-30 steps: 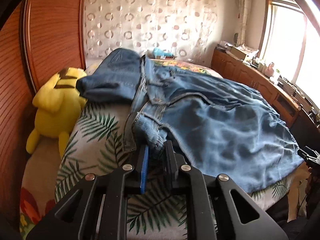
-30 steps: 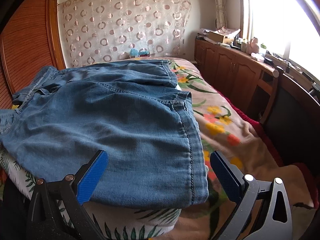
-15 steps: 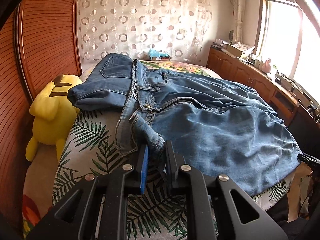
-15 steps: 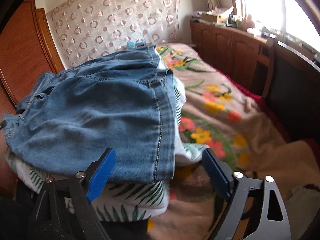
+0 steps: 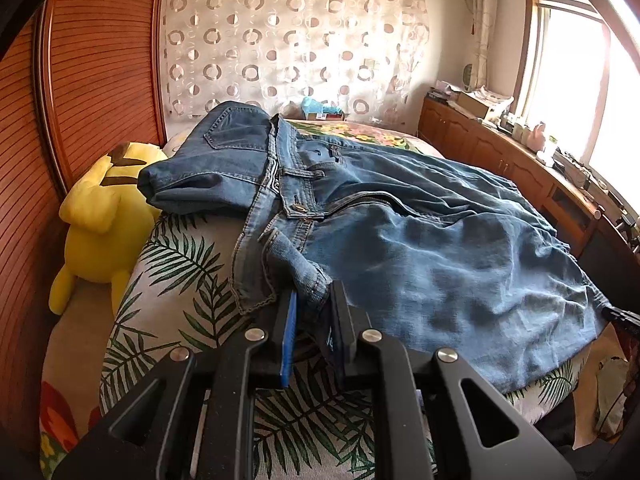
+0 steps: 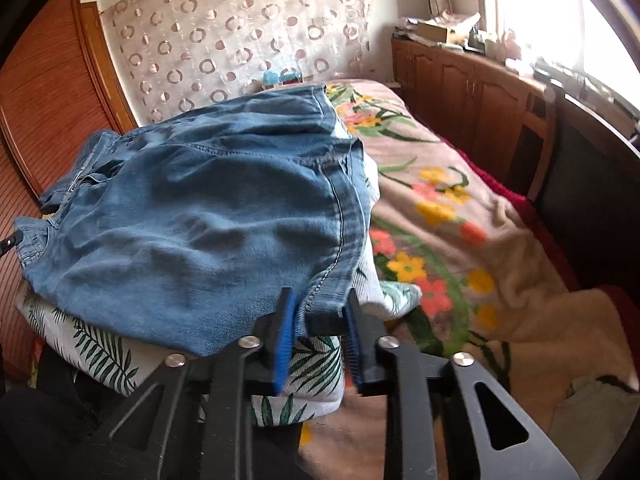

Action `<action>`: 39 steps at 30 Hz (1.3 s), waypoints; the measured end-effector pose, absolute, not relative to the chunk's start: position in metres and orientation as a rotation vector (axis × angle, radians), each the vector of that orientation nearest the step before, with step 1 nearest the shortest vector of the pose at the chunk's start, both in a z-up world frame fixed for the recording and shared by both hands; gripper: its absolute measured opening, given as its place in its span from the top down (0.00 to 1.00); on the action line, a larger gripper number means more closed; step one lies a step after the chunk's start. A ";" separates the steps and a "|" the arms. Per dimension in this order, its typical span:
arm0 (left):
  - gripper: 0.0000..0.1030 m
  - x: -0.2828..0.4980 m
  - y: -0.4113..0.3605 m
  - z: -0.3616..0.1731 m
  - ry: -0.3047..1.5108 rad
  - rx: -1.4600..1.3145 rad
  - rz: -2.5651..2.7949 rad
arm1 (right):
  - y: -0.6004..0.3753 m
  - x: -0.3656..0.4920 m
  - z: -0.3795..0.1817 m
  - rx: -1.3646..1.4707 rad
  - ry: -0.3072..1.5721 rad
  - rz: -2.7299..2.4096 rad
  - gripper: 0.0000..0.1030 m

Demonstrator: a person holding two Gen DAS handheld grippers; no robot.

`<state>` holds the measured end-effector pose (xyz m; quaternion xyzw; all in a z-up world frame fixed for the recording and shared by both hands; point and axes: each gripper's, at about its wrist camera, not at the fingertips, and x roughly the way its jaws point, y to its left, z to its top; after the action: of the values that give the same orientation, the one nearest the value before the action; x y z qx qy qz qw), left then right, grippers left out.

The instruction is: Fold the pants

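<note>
The left tongs (image 5: 312, 300) are clamped on a bunched waistband corner of the jeans (image 5: 420, 240). The right tongs (image 6: 320, 308) are closing, a hem corner pinched between them. The jeans lie spread over a leaf-print pillow (image 5: 180, 264) on the bed (image 6: 460, 220), beside a yellow plush toy (image 5: 96, 224).

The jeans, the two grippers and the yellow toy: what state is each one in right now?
jeans: lying spread and rumpled on the bed, waistband unbuttoned.
left gripper: shut on the jeans at the waistband.
right gripper: jaws closing, jeans hem between them.
yellow plush toy: sitting beside the bed, untouched.
</note>
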<state>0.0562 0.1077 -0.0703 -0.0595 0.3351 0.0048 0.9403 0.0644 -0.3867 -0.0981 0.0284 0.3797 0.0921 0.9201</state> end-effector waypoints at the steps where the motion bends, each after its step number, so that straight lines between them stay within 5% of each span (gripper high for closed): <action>1: 0.84 0.056 0.108 -0.070 0.679 -0.121 0.014 | -0.387 0.063 -0.095 0.054 0.769 0.193 0.82; 24: 0.87 0.092 0.116 0.002 0.493 -0.145 -0.022 | -0.376 0.064 -0.009 -0.004 0.426 0.164 0.90; 39: 0.87 0.176 0.112 0.030 0.490 -0.077 -0.021 | -0.347 0.139 -0.020 -0.060 0.412 0.150 0.90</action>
<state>0.1761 0.1125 0.0303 -0.0383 0.2427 -0.0106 0.9693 0.1389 -0.3468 -0.0204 -0.0297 0.2043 0.0746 0.9756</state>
